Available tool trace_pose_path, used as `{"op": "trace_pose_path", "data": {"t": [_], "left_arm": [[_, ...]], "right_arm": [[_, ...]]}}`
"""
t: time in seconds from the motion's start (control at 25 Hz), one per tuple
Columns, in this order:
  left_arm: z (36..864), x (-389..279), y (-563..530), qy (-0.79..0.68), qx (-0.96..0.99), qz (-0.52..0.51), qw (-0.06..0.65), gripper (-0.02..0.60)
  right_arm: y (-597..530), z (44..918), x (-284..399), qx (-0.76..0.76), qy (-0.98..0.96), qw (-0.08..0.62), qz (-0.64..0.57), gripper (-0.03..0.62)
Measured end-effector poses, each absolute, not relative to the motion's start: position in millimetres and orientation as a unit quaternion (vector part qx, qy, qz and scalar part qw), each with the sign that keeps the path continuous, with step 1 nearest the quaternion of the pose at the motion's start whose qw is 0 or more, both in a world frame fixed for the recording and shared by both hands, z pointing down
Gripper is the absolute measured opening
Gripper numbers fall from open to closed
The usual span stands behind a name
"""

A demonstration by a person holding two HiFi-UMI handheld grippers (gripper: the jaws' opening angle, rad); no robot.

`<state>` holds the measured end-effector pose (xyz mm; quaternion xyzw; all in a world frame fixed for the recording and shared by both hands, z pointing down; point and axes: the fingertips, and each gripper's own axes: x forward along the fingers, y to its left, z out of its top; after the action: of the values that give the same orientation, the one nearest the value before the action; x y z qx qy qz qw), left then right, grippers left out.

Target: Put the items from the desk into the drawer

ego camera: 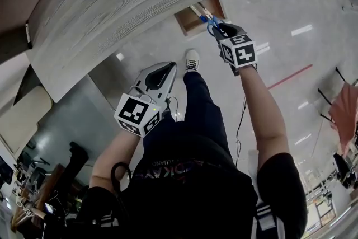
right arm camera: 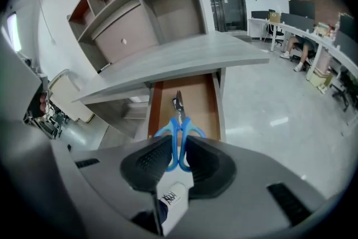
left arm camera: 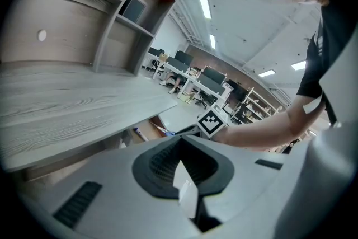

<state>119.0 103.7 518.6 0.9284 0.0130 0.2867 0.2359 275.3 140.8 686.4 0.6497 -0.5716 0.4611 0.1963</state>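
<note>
Blue-handled scissors [right arm camera: 179,120] hang blades-forward over the open wooden drawer [right arm camera: 197,97], with my right gripper [right arm camera: 179,145] shut on their handles. In the head view the right gripper [ego camera: 221,28] holds the scissors [ego camera: 210,20] just above the drawer [ego camera: 187,22], which juts out from under the grey wood desk [ego camera: 112,3]. My left gripper [ego camera: 162,71] hangs lower and nearer the person's legs, its jaws closed with nothing between them. Its own view has its tips [left arm camera: 180,143] pointing past the desk edge [left arm camera: 67,103] toward the right gripper's marker cube [left arm camera: 211,122].
A shelf unit with cubbies [right arm camera: 145,3] rises behind the desk. The person's leg and white shoe [ego camera: 192,59] stand on the glossy floor [right arm camera: 268,115] before the drawer. Office desks and chairs [right arm camera: 313,47] line the far right.
</note>
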Motion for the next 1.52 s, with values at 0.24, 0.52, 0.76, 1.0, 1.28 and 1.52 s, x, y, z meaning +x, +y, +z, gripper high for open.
{"op": "trace_pose_path", "data": {"t": [0.24, 0.52, 0.76, 1.0, 1.28, 1.52], "left_arm": [[526, 108, 107, -0.01, 0.923, 0.295, 0.246, 0.011], [534, 97, 99, -0.029, 0.919, 0.298, 0.256, 0.011], [533, 82, 97, -0.046, 0.916, 0.3, 0.263, 0.011], [540, 77, 101, -0.055, 0.911, 0.306, 0.272, 0.011], [540, 77, 104, -0.062, 0.91, 0.305, 0.275, 0.011], [539, 74, 103, -0.065, 0.91, 0.302, 0.275, 0.011]], "right_arm": [[121, 700, 281, 0.631, -0.584, 0.227, 0.457, 0.094], [92, 715, 284, 0.619, -0.592, 0.246, 0.453, 0.094], [74, 716, 284, 0.622, -0.595, 0.242, 0.449, 0.095], [66, 723, 293, 0.629, -0.587, 0.231, 0.455, 0.095], [67, 732, 297, 0.625, -0.583, 0.239, 0.461, 0.097], [67, 736, 296, 0.623, -0.58, 0.243, 0.464, 0.1]]}}
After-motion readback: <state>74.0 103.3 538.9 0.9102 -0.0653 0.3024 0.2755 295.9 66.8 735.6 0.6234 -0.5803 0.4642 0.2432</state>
